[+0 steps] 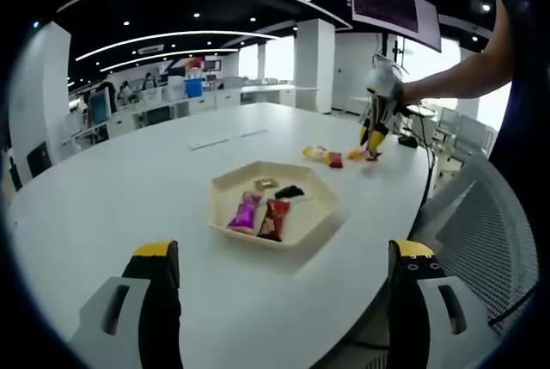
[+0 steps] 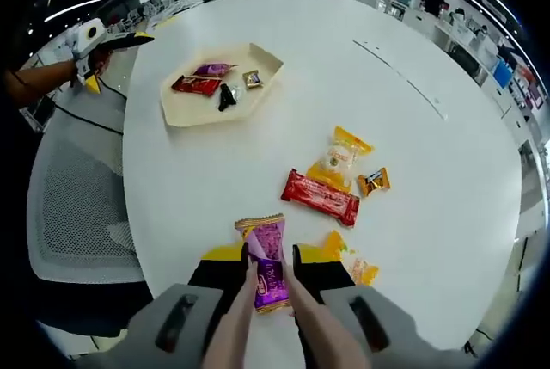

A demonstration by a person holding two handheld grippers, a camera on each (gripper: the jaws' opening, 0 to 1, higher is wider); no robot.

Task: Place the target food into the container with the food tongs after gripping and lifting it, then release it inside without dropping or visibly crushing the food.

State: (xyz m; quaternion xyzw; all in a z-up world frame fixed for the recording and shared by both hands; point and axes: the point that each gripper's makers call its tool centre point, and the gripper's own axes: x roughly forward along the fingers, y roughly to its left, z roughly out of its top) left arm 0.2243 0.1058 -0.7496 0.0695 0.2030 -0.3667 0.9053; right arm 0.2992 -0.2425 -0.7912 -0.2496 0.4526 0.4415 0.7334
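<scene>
While the right gripper [image 2: 268, 266] hangs over the near edge of the white table [image 2: 412, 171], a pair of pale tongs [image 2: 258, 335] runs forward between its two jaws, which are pressed in on the tongs. The tips of the tongs pinch a purple snack packet [image 2: 266, 264], which lies at the table's edge with its far end on the surface. Just beyond it lie a red packet [image 2: 320, 198], a yellow packet [image 2: 341, 156] touching the red one, a small dark-and-gold sweet [image 2: 373, 181] beside them, and another yellow packet [image 2: 352, 264] near the right jaw.

Well apart from this cluster, toward the far left of the right gripper view, a beige hexagonal tray [image 2: 258, 55] holds a purple packet [image 2: 210, 69], a red one [image 2: 196, 85], a black piece [image 2: 226, 96] and a small brown sweet [image 2: 252, 78].

In the left gripper view the left gripper [image 1: 279, 283] sits above the table in front of that tray [image 1: 225, 181], its jaws spread wide with nothing between them. A grey mesh chair [image 1: 481, 223] stands at the table's right side.
</scene>
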